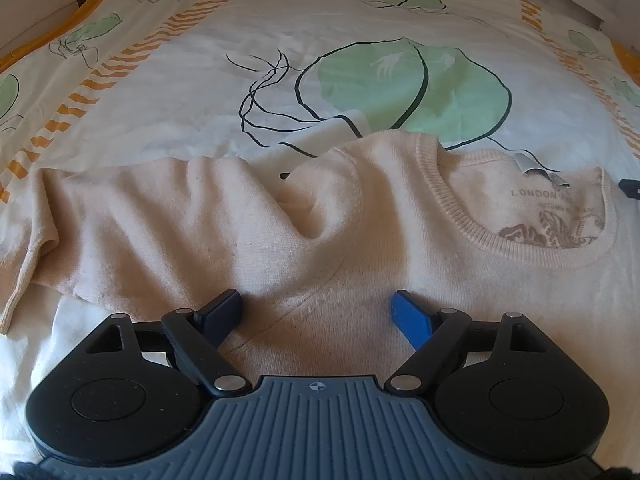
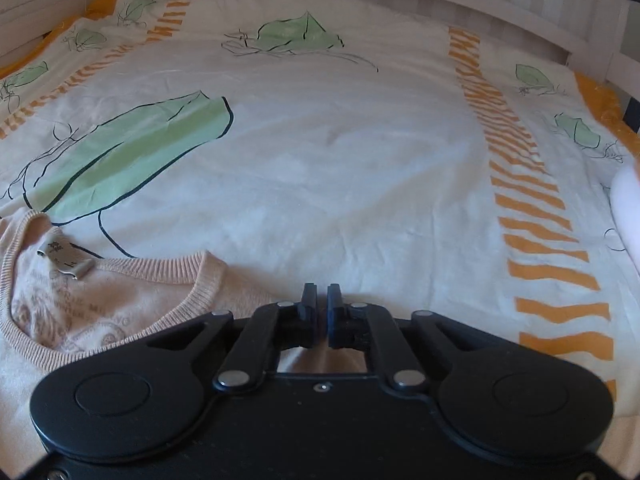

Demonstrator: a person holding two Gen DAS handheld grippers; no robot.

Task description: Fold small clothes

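A pale peach knit sweater (image 1: 328, 240) lies on the bed with its ribbed neckline (image 1: 472, 216) to the right and a sleeve (image 1: 100, 208) stretched to the left. My left gripper (image 1: 318, 312) is open, its fingers resting over the sweater's shoulder seam. In the right wrist view the sweater (image 2: 112, 312) shows its neckline and a grey label (image 2: 66, 260). My right gripper (image 2: 321, 304) is shut at the sweater's right shoulder edge; the jaws stand together, and cloth between them cannot be made out.
The bedspread (image 2: 340, 160) is white with green leaf prints and orange striped bands. A white bed frame (image 2: 520, 20) runs along the far side. A white object (image 2: 628, 208) sits at the right edge.
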